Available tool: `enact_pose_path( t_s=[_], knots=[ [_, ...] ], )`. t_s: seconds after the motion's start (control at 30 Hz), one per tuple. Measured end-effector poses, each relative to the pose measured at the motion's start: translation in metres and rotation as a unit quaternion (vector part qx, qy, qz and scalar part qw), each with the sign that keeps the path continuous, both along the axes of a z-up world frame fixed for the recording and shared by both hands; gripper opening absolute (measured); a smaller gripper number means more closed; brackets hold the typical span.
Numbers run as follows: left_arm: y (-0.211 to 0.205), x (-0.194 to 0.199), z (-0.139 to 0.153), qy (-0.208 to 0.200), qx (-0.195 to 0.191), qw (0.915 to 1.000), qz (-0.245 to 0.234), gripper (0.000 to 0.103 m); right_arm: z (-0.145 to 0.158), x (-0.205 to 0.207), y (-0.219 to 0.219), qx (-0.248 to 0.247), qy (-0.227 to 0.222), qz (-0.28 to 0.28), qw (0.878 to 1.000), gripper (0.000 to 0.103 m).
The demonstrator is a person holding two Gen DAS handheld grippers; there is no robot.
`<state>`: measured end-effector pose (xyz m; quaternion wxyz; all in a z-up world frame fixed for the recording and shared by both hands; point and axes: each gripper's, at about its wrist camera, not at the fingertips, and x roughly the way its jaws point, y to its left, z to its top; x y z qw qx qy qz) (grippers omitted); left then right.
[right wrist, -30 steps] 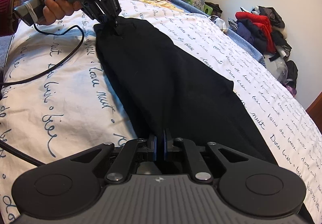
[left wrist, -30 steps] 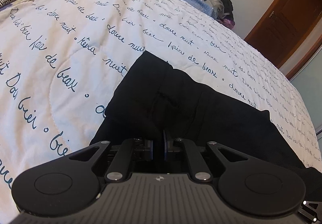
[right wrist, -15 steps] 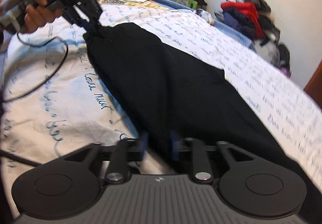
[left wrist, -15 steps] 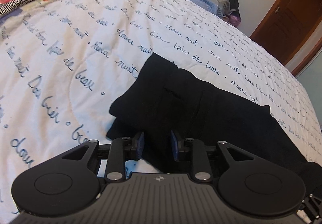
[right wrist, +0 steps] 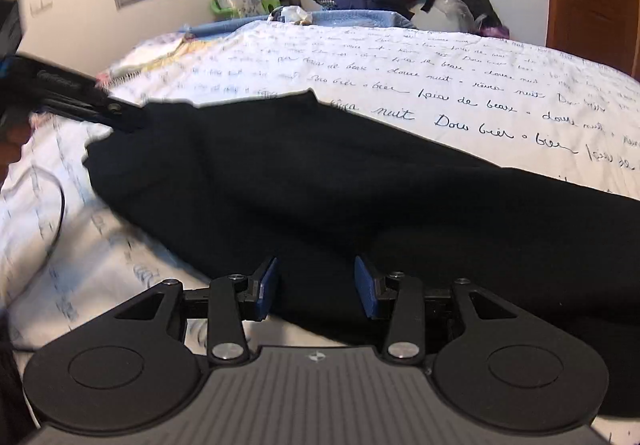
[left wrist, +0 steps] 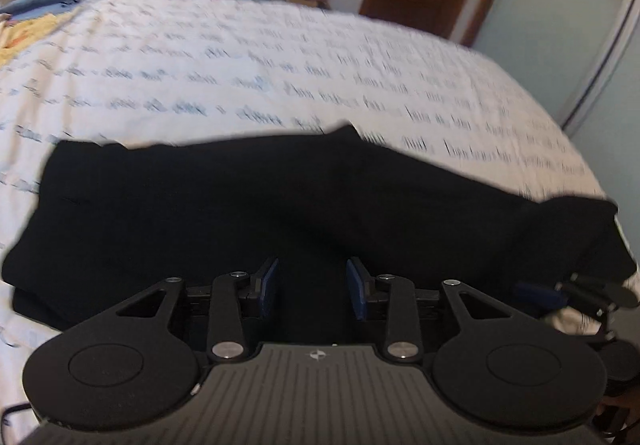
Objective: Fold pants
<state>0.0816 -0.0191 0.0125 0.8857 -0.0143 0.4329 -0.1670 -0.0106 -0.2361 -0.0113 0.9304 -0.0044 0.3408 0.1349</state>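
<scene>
Across the script-printed bedspread [right wrist: 440, 57] the black pants [right wrist: 320, 181] lie lengthwise, seemingly folded leg-on-leg, and with the left gripper [left wrist: 312, 291] and right gripper [right wrist: 315, 291] both wide and empty, a one-layer pinch could undo that.

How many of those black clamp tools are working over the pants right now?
2. The right gripper is open at the black pants' near edge; the left gripper, also open, shows in the right view at their far-left corner.
</scene>
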Motion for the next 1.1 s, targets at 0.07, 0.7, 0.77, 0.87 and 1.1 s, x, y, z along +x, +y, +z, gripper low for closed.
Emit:
enact_pose_path(
  t_s=[0.07,0.7,0.77,0.87,1.1],
  knots=[
    [-0.019,-0.003,-0.004,0.003,-0.01,0.9993,-0.037,0.039,0.007,-0.009,-0.004,0.015,-0.019,-0.013,1.0,0.042],
    [-0.164,-0.031,-0.041,-0.02,-0.003,0.9601,-0.279,0.055,0.0,-0.057,-0.249,0.356,-0.029,-0.372,0.857,0.073],
    [-0.163,-0.031,-0.045,-0.022,-0.005,0.9613,-0.275,0.057,-0.008,-0.048,-0.262,0.392,0.0,-0.384,0.836,0.073],
    [-0.16,-0.031,-0.047,-0.02,-0.019,0.961,-0.275,0.062,-0.002,-0.033,-0.263,0.402,0.011,-0.374,0.835,0.075],
    [-0.161,-0.026,-0.048,-0.017,-0.02,0.9606,-0.277,0.065,0.019,0.031,-0.256,0.363,0.036,-0.352,0.862,0.075]
  ],
)
